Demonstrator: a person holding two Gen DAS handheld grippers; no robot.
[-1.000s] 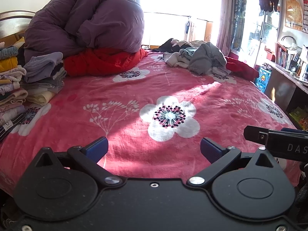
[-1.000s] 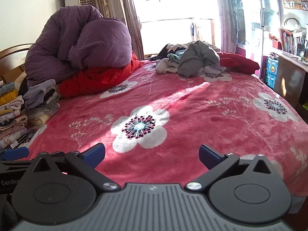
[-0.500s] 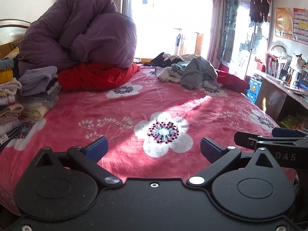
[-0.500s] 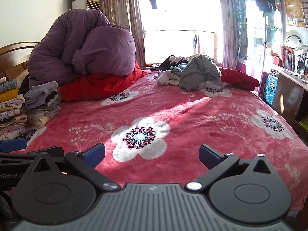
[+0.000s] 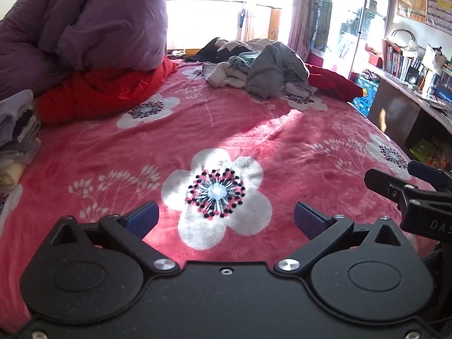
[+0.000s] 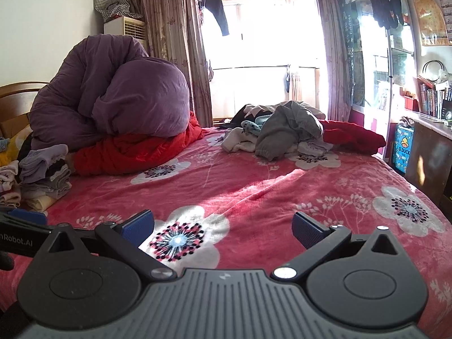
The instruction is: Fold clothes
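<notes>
Both sets of tongs hang over the near edge of the bed (image 6: 254,175), and neither has anything in it: the left tongs (image 5: 224,217) are spread wide above the big white flower on the red blanket, and the right tongs (image 6: 223,224) are spread just as wide alongside. The unfolded clothes (image 6: 285,130) lie in a loose heap at the far side of the bed by the window, a grey garment on top, well apart from both tools. A stack of folded clothes (image 6: 42,175) sits at the left edge, beside the purple duvet (image 6: 113,99) piled on a red quilt (image 6: 132,149). I'd say this is the gap between garments. The next move looks like a long reach across the bed to pick one piece off the heap and drag it to the open blanket in front.
</notes>
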